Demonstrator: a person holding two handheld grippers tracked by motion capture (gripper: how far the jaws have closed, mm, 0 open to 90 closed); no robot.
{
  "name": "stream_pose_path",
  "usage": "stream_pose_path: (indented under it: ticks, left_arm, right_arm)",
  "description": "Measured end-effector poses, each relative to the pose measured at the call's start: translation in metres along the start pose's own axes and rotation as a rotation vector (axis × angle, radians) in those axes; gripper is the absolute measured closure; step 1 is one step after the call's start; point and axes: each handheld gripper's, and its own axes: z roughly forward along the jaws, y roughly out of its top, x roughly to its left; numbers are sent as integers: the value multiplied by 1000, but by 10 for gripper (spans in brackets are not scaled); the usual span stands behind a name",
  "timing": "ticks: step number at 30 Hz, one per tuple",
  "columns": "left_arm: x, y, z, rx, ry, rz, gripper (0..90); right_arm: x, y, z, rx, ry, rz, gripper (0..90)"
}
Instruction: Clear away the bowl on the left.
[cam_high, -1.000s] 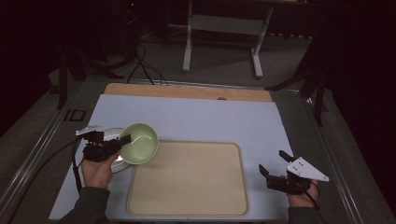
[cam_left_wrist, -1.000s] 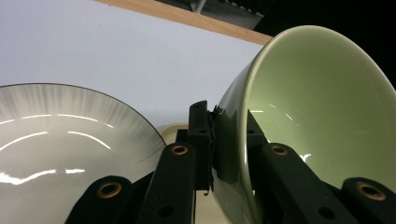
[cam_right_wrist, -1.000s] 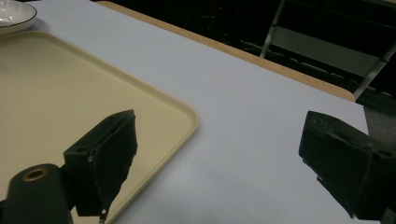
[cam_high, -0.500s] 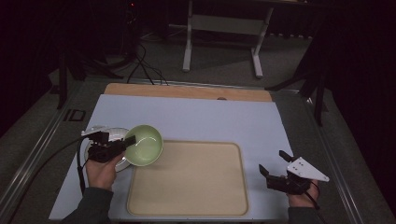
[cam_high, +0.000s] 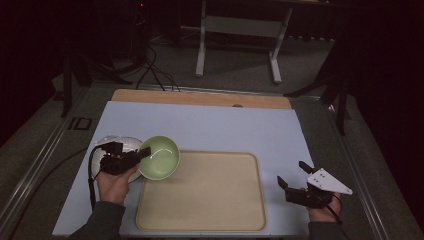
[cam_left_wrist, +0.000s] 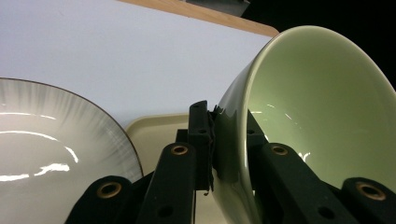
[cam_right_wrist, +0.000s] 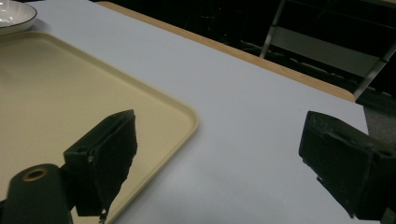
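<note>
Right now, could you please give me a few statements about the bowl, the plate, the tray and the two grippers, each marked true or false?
1. The left gripper pinches the rim of the green bowl. True.
2. The bowl is full of soup. False: it is empty inside.
3. A white plate lies beside the beige tray. True.
4. The right gripper holds a spoon. False: its fingers stand open with nothing between them.
5. The tray carries a cup. False: its surface is bare.
</note>
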Motion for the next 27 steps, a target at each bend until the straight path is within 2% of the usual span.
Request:
stream_pose_path:
  ticks: [27]
  left_arm:
    - [-20,-8,19,48,-32,44,818]
  right_arm:
    - [0,0,0,0,0,-4,109]
